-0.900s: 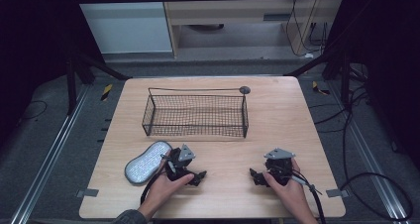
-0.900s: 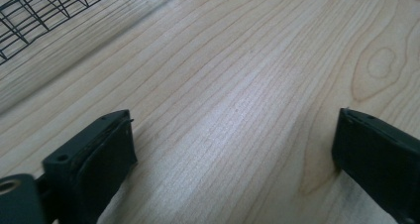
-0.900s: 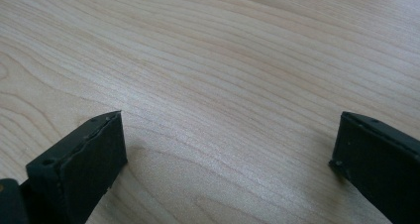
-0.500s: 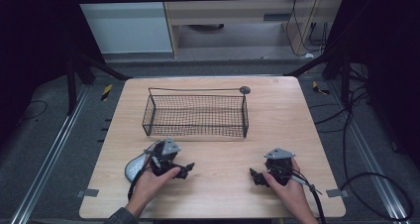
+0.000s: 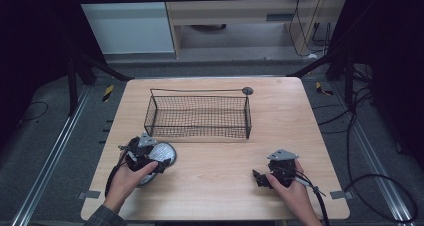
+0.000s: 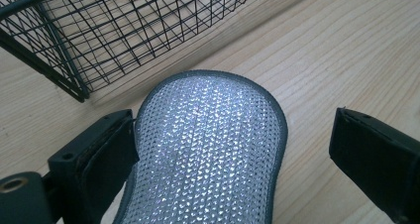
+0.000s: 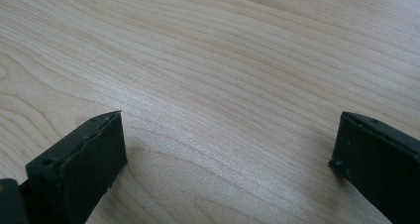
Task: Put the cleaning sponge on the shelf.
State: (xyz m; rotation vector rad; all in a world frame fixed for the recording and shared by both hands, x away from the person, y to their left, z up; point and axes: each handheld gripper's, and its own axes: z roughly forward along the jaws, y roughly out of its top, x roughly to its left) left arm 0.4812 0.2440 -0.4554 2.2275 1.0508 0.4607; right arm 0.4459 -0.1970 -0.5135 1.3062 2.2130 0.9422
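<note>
Sponge (image 6: pixel 208 154), silvery and woven with a dark grey stitched rim, lies flat on the wooden table (image 5: pixel 300 116) between the jaws of my left gripper (image 6: pixel 233 149). Those jaws stand wide apart: the left one sits just beside the pad's edge, possibly touching it, while the right one is well clear, with bare wood showing between it and the pad. I see nothing clamped yet. From the high view the left gripper (image 5: pixel 145 156) sits over the near end of the sponge (image 5: pixel 161 152), whose rounded far end pokes out beyond it toward the wire basket (image 5: pixel 197 116). The basket is black mesh, standing upright just ahead of the left gripper; its near corner shows in the left gripper view.

My right gripper (image 5: pixel 270 173) rests well apart, toward the table's near right side, held in my right hand (image 5: pixel 292 191). Its jaws are also spread wide over bare wood grain, holding nothing.
</note>
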